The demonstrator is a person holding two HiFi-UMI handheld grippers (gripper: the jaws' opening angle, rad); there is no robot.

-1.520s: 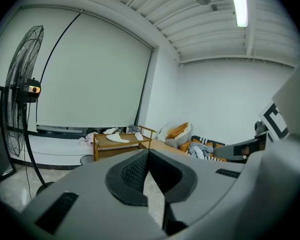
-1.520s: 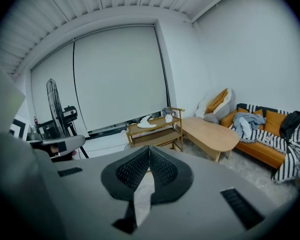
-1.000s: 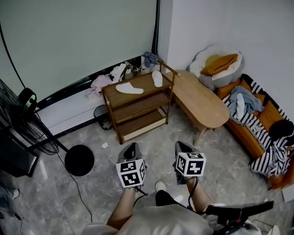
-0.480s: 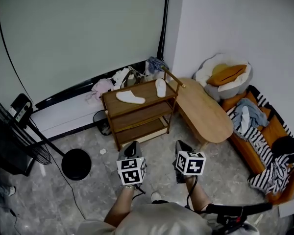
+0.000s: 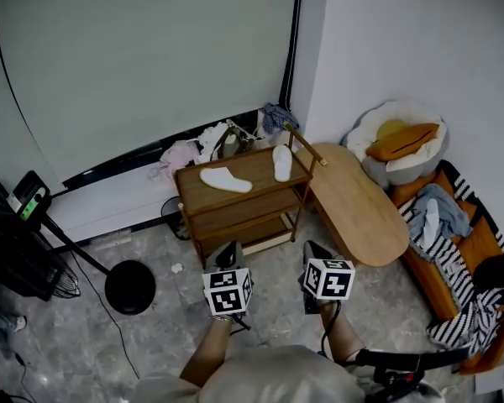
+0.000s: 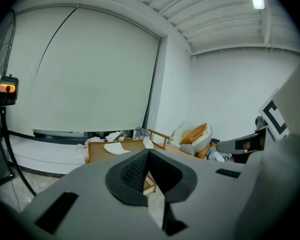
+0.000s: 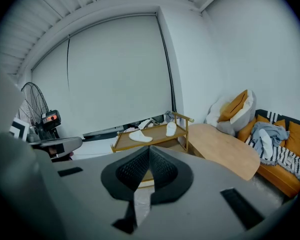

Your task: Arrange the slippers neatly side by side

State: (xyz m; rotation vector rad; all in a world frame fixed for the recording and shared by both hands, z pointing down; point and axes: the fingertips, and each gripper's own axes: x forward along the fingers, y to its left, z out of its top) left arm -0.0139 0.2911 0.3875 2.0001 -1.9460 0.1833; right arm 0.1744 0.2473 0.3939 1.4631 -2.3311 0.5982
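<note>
wooden shelf (image 5: 256,170), slippers (image 5: 225,179) apart; left hand-held gripper (image 6: 149,156), right hand-held gripper (image 7: 149,153) pressed together

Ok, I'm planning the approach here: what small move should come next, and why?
Probably a step toward the wooden rack. The left slipper and the right slipper lie apart at different angles on its top shelf, while the left gripper and right gripper hang shut and empty, well short of it.
</note>
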